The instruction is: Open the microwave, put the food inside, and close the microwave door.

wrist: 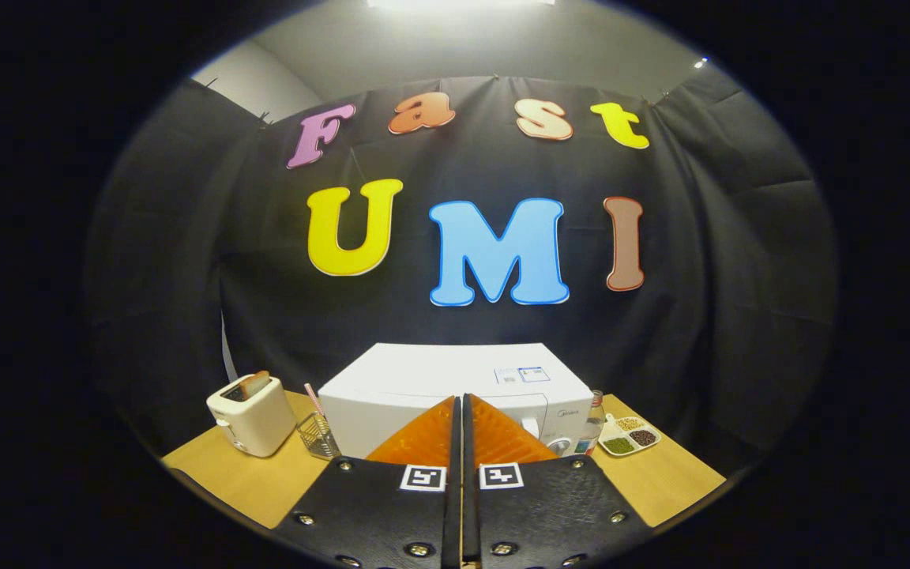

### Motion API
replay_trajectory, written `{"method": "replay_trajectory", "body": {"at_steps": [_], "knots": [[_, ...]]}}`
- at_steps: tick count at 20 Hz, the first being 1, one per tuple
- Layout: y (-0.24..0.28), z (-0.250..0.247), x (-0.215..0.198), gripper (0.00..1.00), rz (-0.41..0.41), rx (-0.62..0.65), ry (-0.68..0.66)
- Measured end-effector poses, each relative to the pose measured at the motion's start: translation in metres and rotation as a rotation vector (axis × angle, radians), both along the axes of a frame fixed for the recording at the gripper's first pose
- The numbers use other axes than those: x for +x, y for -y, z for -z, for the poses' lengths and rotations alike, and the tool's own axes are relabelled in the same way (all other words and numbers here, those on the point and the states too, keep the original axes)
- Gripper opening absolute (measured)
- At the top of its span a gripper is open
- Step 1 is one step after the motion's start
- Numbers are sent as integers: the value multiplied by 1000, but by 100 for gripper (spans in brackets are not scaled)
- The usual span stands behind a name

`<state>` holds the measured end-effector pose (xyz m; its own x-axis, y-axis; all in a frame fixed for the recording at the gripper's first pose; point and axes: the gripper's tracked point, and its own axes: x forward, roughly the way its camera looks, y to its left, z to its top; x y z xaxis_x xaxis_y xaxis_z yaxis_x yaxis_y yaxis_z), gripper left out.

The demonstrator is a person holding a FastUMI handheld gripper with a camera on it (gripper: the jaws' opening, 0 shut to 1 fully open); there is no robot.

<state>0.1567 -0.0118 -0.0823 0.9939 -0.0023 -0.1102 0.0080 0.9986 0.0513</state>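
Hovering above and in front of the microwave point(455, 378), the tool point(460, 411) had its two fingers pressed together with nothing between them, their tips lying over the middle of the microwave's front. The microwave stood closed on the wooden surface point(652, 474) against the booth's cloth wall, its white top in plain sight and its control panel with a round knob point(558, 445) showing just right of the fingers. Left of the microwave sat a small wire basket point(316, 436) with a pink straw-like stick in it, and farther left a cream toaster point(252, 412) with a slice of bread point(253, 385) standing in its slot. Right of the microwave stood a small bottle point(595, 419), and beyond that a divided dish point(630, 435) of beans and grains, which was probably the food to go inside, though that could not be told for sure. The step in hand looked like the approach to the door, so the task was at its very start. To do it well, the tool would probably need to come down and forward until the door's opening edge was in sight, since the fingers hid most of the door and no handle could be made out. Parting the fingers before reaching the door would help to hook or grip that edge, and a swing along the door's own arc would keep the microwave from sliding toward the basket.
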Motion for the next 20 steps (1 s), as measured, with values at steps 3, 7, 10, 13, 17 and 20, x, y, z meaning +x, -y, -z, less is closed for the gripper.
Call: {"method": "replay_trajectory", "body": {"at_steps": [3, 7, 10, 13, 17, 20], "knots": [[-5, -34, -22, 1, 48, -15, 33], [7, -65, -53, 5, 201, -66, 92], [0, -76, -73, 80, 217, -34, 113], [-17, -78, -83, 95, 136, -34, 130], [-12, -71, -84, 99, 148, -100, 125], [-12, -69, -84, 99, 143, -83, 120]]}}
